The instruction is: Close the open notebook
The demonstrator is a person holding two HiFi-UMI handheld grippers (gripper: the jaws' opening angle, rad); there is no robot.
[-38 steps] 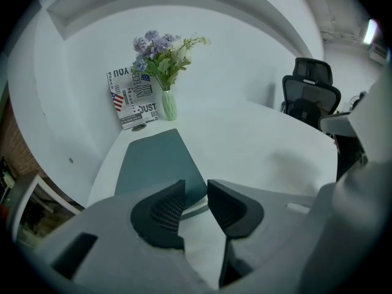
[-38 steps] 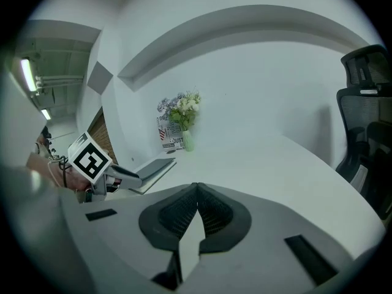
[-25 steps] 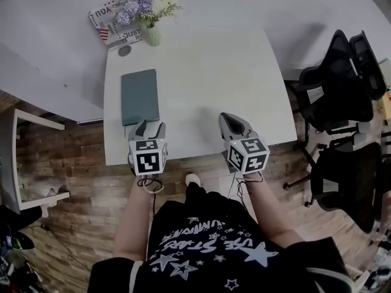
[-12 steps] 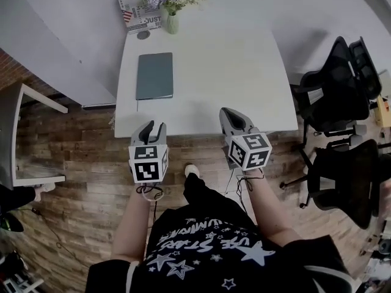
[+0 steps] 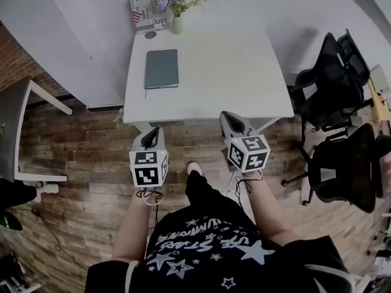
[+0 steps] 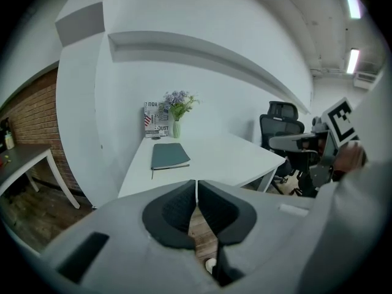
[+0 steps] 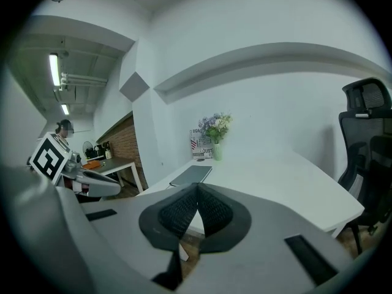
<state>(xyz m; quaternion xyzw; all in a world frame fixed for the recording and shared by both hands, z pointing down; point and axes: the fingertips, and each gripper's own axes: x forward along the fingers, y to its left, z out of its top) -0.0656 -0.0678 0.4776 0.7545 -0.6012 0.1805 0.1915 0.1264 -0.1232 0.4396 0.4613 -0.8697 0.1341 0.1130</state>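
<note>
A dark teal notebook (image 5: 162, 68) lies closed and flat on the left part of the white table (image 5: 232, 72); it also shows in the left gripper view as the notebook (image 6: 169, 155) and in the right gripper view as the notebook (image 7: 192, 174). Both grippers hang over the wooden floor, short of the table's near edge and well away from the notebook. My left gripper (image 5: 151, 138) is shut with nothing between its pads (image 6: 196, 192). My right gripper (image 5: 231, 123) is shut and empty too, its tips (image 7: 197, 190) meeting.
A vase of purple flowers (image 5: 175, 8) and a printed box (image 5: 143, 12) stand at the table's far edge. Black office chairs (image 5: 333, 84) stand to the right. A second grey table (image 5: 24, 127) sits at the left over the wooden floor (image 5: 85, 157).
Both grippers have drawn back from the table's near edge to over the floor. The left jaws have gone from open to shut. The notebook lies unmoved on the table.
</note>
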